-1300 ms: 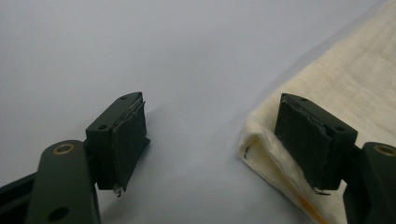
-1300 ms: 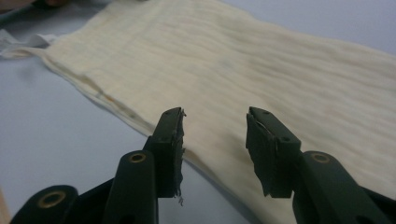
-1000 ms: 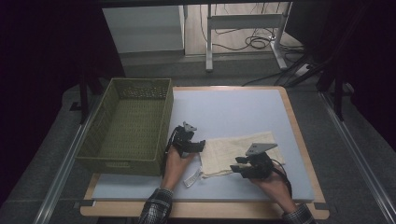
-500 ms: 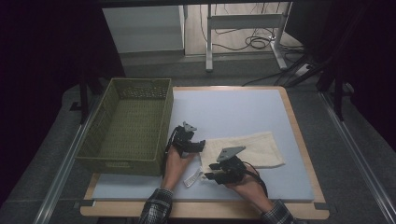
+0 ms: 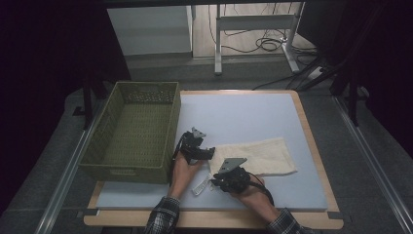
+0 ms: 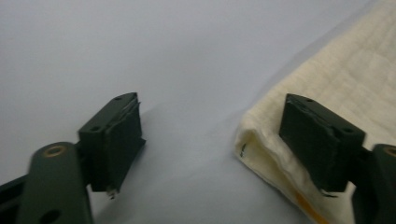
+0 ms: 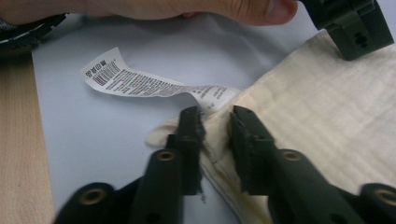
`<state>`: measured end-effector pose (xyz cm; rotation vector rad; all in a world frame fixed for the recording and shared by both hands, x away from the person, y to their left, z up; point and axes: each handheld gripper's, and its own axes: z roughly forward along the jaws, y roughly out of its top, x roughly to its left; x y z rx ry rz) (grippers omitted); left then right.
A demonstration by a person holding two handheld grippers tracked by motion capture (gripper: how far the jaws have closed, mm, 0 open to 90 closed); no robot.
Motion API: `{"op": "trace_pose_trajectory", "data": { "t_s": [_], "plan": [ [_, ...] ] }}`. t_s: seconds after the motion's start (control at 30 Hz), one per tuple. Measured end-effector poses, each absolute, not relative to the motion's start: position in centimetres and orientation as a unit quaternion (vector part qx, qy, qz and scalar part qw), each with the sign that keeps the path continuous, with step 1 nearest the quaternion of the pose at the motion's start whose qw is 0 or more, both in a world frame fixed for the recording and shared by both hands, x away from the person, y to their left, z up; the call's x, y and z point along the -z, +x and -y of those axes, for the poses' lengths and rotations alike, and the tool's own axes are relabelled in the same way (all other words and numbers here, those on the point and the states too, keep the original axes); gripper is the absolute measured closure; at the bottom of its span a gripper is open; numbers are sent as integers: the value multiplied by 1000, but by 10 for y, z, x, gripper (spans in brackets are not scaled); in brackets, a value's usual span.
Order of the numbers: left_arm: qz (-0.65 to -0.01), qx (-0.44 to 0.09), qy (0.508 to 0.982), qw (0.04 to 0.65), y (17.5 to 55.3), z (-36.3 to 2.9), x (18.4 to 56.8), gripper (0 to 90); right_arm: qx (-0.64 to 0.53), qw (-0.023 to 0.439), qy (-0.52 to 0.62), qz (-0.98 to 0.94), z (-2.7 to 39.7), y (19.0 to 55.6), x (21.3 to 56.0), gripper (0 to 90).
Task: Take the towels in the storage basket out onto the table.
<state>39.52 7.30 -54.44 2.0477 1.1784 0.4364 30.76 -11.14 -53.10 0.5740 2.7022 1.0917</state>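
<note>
A folded cream cloth [image 5: 260, 155] lies on the blue-grey table mat [image 5: 243, 112], toward the near right. Its white care label [image 7: 140, 84] trails off the near-left corner. My right gripper [image 7: 217, 123] is at that corner, its jaws drawn close with a fold of the cloth [image 7: 317, 116] pinched between them; in the high view this gripper [image 5: 216, 181] sits at the cloth's near-left end. My left gripper [image 6: 210, 140] stands open low over the mat, with the cloth's [image 6: 336, 93] folded corner just inside its right jaw. In the high view it [image 5: 208, 152] is at the cloth's far-left corner.
A green woven basket [image 5: 124, 171] stands on the table's left side, right beside my left hand. The wooden table rim [image 5: 214, 219] runs along the front. Bare mat stretches behind and to the right of the cloth. Desk legs and cables lie on the floor beyond.
My right gripper has travelled left along the cloth's near edge, from its right part to the near-left corner by the label. The left gripper has stayed put.
</note>
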Motion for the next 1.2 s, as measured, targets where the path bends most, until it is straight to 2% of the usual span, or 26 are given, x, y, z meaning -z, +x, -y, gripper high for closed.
{"op": "trace_pose_trajectory", "data": {
  "t_s": [0.13, 0.23, 0.3, 0.4, 0.5, 0.77, 1.0, 1.2],
  "plan": [
    [-456, -172, 794, 364, 392, -72, 544, 317, -372, 76, 200, -903, 114, 310, 532, 826],
    [-441, -169, 800, 371, 388, -69, 543, 517, -377, 70, 203, -901, 116, 311, 532, 829],
    [-437, -164, 801, 374, 386, -67, 542, 610, -377, 69, 204, -901, 116, 311, 532, 829],
    [-436, -151, 801, 381, 386, -68, 542, 693, -377, 68, 207, -900, 116, 311, 532, 829],
    [-438, -131, 798, 391, 386, -68, 542, 868, -377, 66, 209, -900, 116, 312, 532, 838],
    [-446, -145, 789, 396, 385, -72, 537, 879, -383, 58, 213, -897, 113, 313, 532, 849],
    [-459, -184, 778, 387, 378, -79, 523, 877, -401, 49, 205, -891, 98, 315, 527, 848],
    [-451, -184, 779, 395, 379, -74, 519, 876, -410, 56, 205, -887, 103, 311, 519, 848]
  ]
}}
